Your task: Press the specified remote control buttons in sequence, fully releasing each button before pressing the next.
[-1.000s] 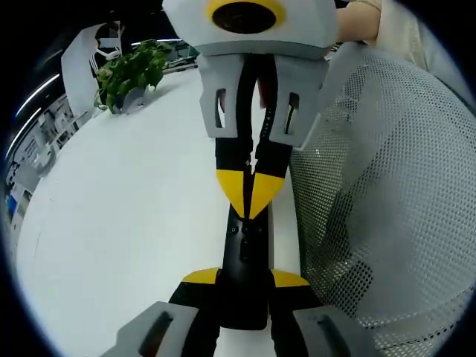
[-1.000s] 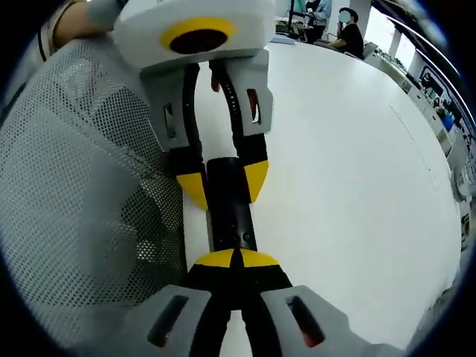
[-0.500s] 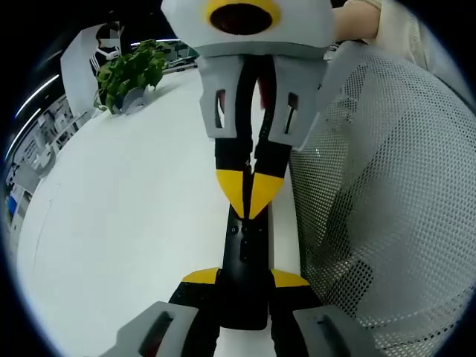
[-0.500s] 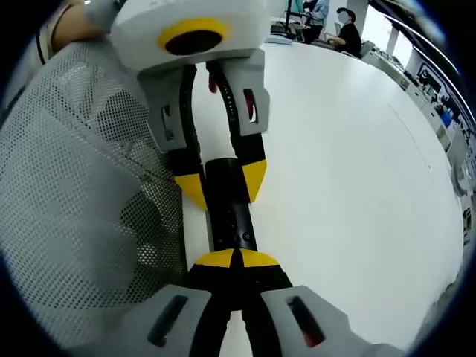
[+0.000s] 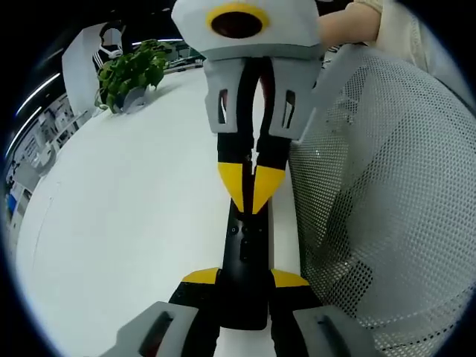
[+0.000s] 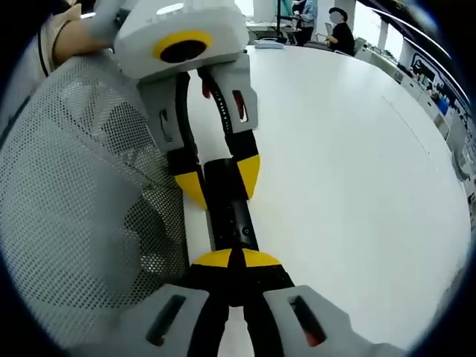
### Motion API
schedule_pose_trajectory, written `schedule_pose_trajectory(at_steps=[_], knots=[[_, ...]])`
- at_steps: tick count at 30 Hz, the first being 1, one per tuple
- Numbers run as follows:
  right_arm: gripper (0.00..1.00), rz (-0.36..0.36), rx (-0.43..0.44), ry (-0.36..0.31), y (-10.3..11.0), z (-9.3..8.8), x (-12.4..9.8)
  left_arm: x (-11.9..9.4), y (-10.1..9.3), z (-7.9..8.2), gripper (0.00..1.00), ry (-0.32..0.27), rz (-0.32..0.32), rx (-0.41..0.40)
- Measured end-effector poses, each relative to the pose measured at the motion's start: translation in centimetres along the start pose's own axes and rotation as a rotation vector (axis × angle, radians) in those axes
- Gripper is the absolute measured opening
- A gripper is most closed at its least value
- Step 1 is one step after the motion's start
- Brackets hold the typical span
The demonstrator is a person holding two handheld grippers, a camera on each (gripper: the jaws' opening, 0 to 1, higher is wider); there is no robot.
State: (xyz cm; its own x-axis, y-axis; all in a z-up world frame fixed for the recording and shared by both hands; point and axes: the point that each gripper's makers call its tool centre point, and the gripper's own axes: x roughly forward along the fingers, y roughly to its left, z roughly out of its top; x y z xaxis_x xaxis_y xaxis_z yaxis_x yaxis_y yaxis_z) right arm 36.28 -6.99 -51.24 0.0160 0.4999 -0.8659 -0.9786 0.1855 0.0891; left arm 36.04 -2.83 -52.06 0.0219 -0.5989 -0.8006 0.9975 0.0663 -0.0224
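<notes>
A broad white table [image 5: 126, 223] takes up the left half of the left gripper view, with a potted green plant [image 5: 134, 71] set at its far edge in the upper left of the frame. In the right gripper view the same table [image 6: 349, 186] spreads across the right half, and seated people [image 6: 338, 26] are seen at the top of the frame, beyond its far end. A white mesh chair back [image 5: 387, 208] covers the right side of the left gripper view and, as [image 6: 82, 208], the left side of the right gripper view.

A slim black remote control [image 5: 245, 260] is held along the table's edge, just beside the mesh. In the left gripper view it is clamped at its near end by the left gripper [image 5: 245, 279], whose yellow-tipped jaws are closed against its two sides at lower centre. In the right gripper view the remote control [image 6: 230, 219] runs up from lower centre to the left gripper [image 6: 217, 177] in the middle of the frame — the jaws stand one on each side of the black body.

The right gripper [image 5: 251, 186] comes down from the top of the left gripper view, its yellow tips drawn together to a point and set on the upper face of the remote. In its own view the right gripper [image 6: 236, 259] is seen at lower centre — tips closed together, nothing between them, resting on the remote's near end.
</notes>
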Motion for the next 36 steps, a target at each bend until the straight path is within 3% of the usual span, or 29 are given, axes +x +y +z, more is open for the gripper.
schedule_pose_trajectory(at_steps=[19,30,36], knots=[[0.07,0.008,-0.020,0.019,-0.26,-0.99,-0.64,0.00,0.02,-0.02,0.24,0.000,0.000,0.000],[0.08,0.033,-0.151,0.068,-0.14,-0.94,-0.35,-0.03,-0.01,-0.05,0.24,0.004,0.000,0.008],[0.08,0.049,-0.167,0.119,-0.20,-0.85,-0.14,-0.02,0.00,-0.06,0.24,0.004,-0.002,0.010]])
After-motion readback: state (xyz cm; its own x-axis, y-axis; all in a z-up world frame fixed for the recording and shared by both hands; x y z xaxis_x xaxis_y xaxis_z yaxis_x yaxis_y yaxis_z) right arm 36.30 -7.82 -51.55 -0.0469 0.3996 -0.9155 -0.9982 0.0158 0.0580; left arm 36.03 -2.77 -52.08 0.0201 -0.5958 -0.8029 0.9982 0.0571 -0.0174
